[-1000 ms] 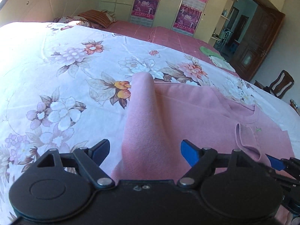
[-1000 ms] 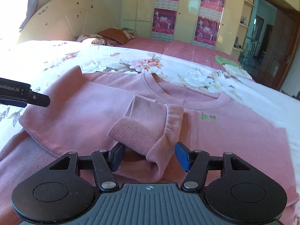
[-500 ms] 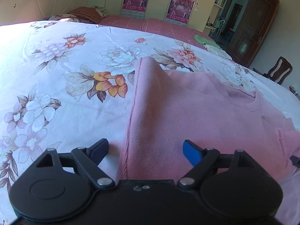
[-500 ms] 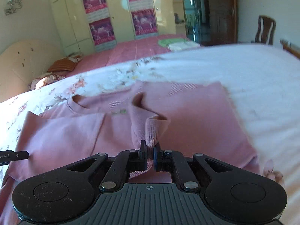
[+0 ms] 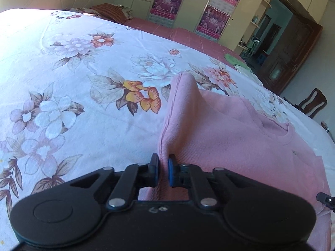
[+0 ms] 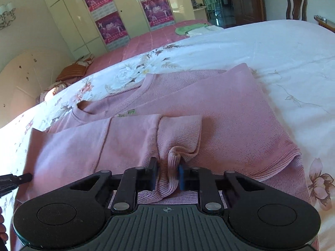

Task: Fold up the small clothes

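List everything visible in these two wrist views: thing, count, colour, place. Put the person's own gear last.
sweater: one, pink, spread on the bed, one sleeve folded across its front
bedsheet: one, white with flowers, under the sweater
red cover: one, far part of the bed
pillows: at least two, striped and floral, at the headboard
green and white cloth: small pile, far bed edge
posters: four, purple, on cream wardrobe doors
chair: one, dark wood, by the wall
left gripper: black, jaws shut on the sweater's side edge
right gripper: black, jaws shut on the ribbed cuff
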Tool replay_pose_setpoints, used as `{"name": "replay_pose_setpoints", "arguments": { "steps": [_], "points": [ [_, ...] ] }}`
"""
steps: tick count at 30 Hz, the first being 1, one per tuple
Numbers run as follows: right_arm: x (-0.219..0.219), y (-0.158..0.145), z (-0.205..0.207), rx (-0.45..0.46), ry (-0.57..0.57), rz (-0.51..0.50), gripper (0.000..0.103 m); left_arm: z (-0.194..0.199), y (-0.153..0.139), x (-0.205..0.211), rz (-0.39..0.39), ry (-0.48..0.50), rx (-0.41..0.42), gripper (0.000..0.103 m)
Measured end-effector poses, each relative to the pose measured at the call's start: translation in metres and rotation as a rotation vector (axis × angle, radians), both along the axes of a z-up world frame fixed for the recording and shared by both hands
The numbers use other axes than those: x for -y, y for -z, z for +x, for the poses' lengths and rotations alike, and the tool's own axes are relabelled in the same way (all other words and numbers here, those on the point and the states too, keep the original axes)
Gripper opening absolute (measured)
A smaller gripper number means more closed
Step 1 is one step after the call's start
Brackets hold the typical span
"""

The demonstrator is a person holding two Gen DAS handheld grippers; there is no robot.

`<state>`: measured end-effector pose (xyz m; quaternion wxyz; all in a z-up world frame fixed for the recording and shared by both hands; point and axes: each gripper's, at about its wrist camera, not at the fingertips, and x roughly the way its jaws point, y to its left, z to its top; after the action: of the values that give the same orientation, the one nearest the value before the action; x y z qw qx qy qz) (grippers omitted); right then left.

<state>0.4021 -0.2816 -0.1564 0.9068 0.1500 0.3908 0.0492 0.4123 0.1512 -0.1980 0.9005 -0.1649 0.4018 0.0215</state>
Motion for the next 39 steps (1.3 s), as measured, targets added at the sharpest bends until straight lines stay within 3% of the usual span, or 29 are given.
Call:
{"name": "replay_pose_setpoints", "arguments": {
  "steps": [3, 5, 8, 12, 15, 19, 21, 24, 25, 28, 33, 36, 39],
  "points": [
    [0.001, 0.01, -0.001, -0.031, 0.018, -0.105, 0.015, -0.003, -0.014, 0.008, 0.08, -0.002, 0.023, 0.018],
    [0.008, 0.005, -0.003, -0.012, 0.048, -0.093, 0.024, -0.01, -0.03, 0.01, 0.085, -0.011, 0.088, 0.015],
    [0.007, -0.012, -0.008, 0.073, 0.055, -0.116, 0.033, -0.001, -0.046, 0.021, 0.068, 0.06, 0.125, 0.019],
    [-0.016, -0.019, 0.009, 0.096, -0.032, -0.114, 0.034, 0.031, -0.037, 0.047, 0.081, 0.136, 0.104, 0.022],
    [-0.035, -0.011, 0.024, 0.089, -0.084, -0.164, 0.034, 0.061, -0.015, 0.049, 0.098, 0.111, 0.043, 0.024],
    [-0.043, 0.007, 0.042, 0.06, -0.12, -0.223, 0.034, 0.077, 0.002, 0.023, 0.047, 0.005, 0.024, 0.011],
    [-0.039, 0.023, 0.05, 0.02, -0.113, -0.279, 0.033, 0.079, 0.004, 0.013, 0.009, -0.03, 0.02, 0.006],
    [-0.032, 0.026, 0.054, 0.031, -0.113, -0.277, 0.033, 0.079, 0.0, 0.008, 0.0, -0.038, 0.001, 0.004],
    [-0.032, 0.024, 0.053, 0.029, -0.11, -0.28, 0.033, 0.077, -0.003, 0.011, 0.023, -0.033, -0.004, 0.005],
    [-0.033, 0.009, 0.038, 0.062, -0.111, -0.246, 0.034, 0.055, -0.021, 0.02, 0.056, -0.006, 0.039, 0.025],
    [-0.049, -0.005, 0.009, 0.078, -0.196, -0.214, 0.034, 0.012, -0.035, 0.051, 0.074, 0.116, 0.044, 0.026],
    [-0.062, -0.001, -0.002, 0.066, -0.226, -0.211, 0.034, -0.013, -0.029, 0.077, 0.079, 0.189, 0.008, 0.029],
    [-0.07, 0.011, -0.01, 0.035, -0.258, -0.275, 0.034, -0.037, -0.013, 0.091, 0.143, 0.209, -0.019, 0.033]
  ]
}}
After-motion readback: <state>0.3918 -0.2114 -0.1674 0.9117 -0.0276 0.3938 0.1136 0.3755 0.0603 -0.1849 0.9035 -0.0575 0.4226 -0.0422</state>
